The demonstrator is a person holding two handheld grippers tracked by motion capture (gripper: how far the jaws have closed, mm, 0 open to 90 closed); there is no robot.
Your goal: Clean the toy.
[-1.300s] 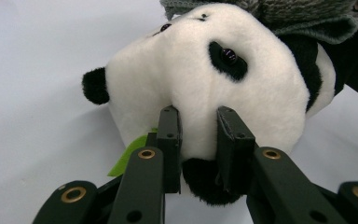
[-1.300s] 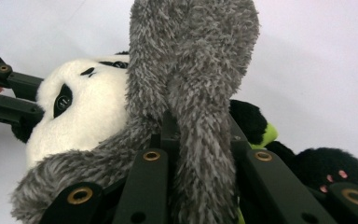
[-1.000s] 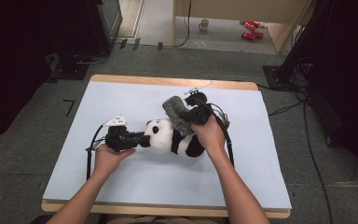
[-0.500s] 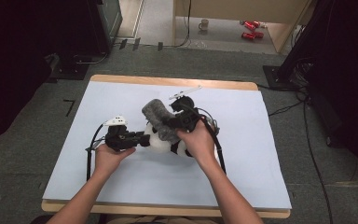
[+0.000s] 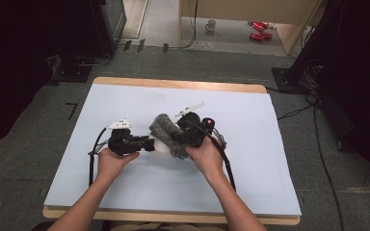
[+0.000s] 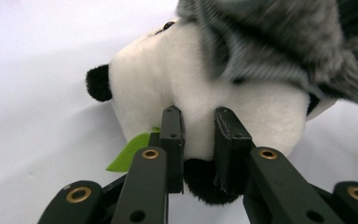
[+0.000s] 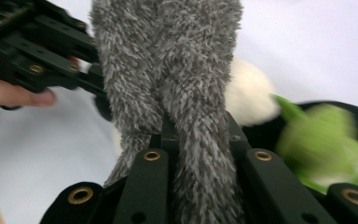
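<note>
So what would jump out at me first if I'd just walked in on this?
Probably the toy panda in the middle of the pale blue table, pinched at its white head by the left gripper. Next, the shaggy grey cloth clamped in the right gripper and draped over the panda. Beyond the table, a mug stands on the floor.

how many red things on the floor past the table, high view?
2. Both red objects lie side by side on the floor beyond the table's far right: one, the other just nearer. More may be hidden by the furniture.

no readable text, labels or signs
</note>
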